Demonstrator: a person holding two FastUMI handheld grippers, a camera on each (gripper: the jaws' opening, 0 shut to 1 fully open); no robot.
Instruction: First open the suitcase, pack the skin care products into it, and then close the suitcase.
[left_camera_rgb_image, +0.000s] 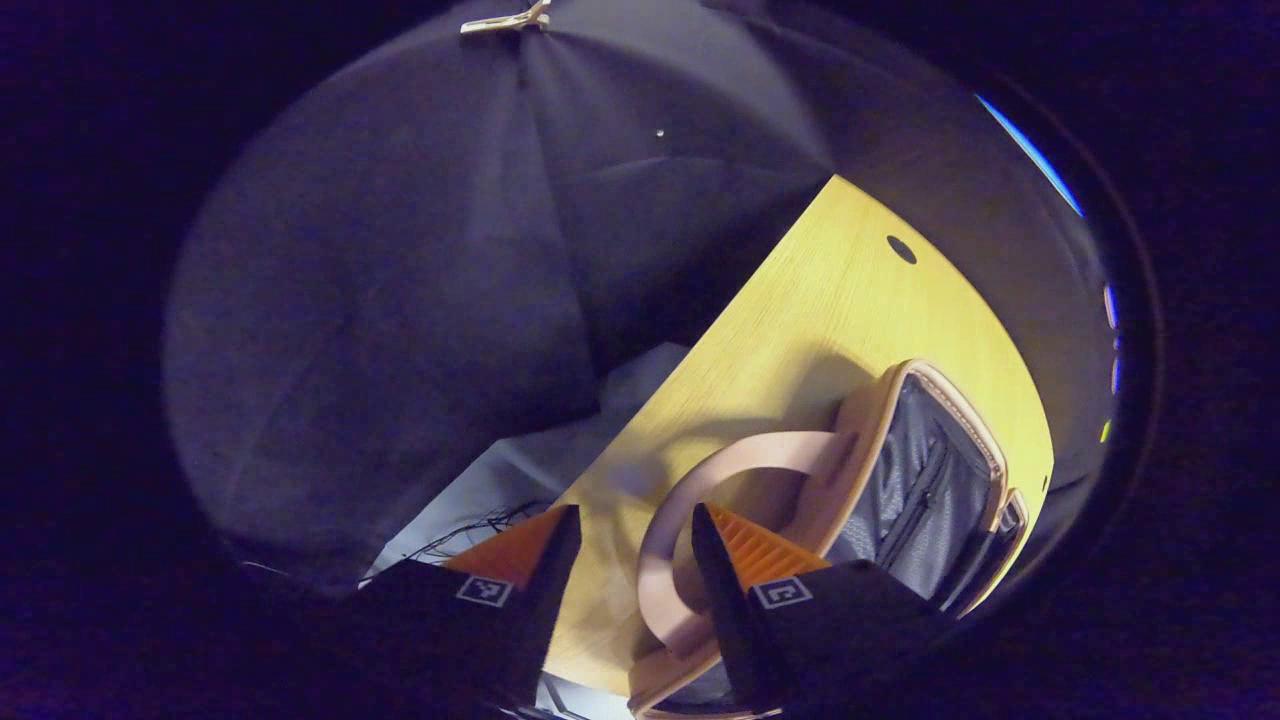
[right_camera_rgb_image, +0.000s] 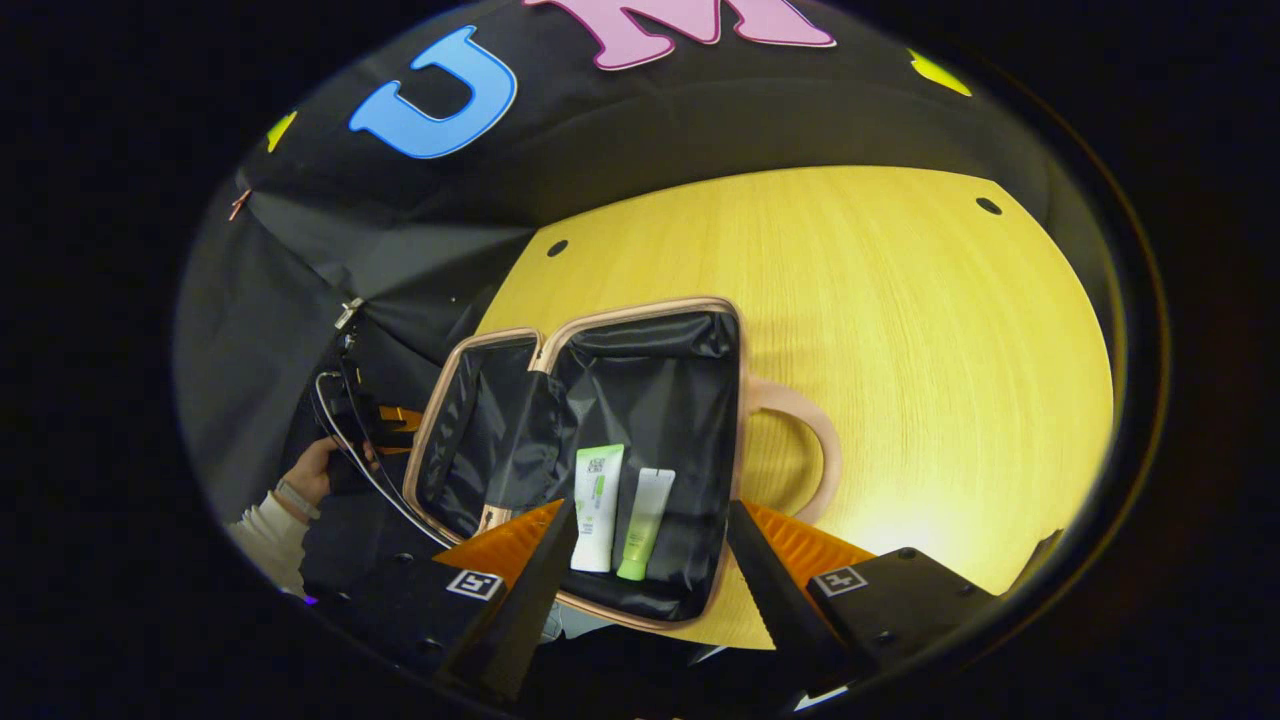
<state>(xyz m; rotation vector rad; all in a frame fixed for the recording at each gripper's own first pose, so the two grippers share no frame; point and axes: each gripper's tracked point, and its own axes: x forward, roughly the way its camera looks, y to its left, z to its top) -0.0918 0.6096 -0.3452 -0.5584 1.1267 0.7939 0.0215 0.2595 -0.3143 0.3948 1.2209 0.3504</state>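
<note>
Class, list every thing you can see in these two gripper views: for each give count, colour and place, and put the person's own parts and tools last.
Suitcase: one, pinkish-tan shell with dark lining, lying open on the table.
Suitcase handle: one, pinkish-tan loop, at the case's side over the table.
White tube: one, white with green print, lying in the open half.
Green tube: one, pale green, beside the white tube, same half.
Table: one, yellow wood, with small dark holes.
Black cloth: booth wall, behind the table.
Hand: one, pale sleeve, left of the case, holding the left tool.
Left tool: one, open, by the handle.
Right tool: one, open, over the tubes.
</note>
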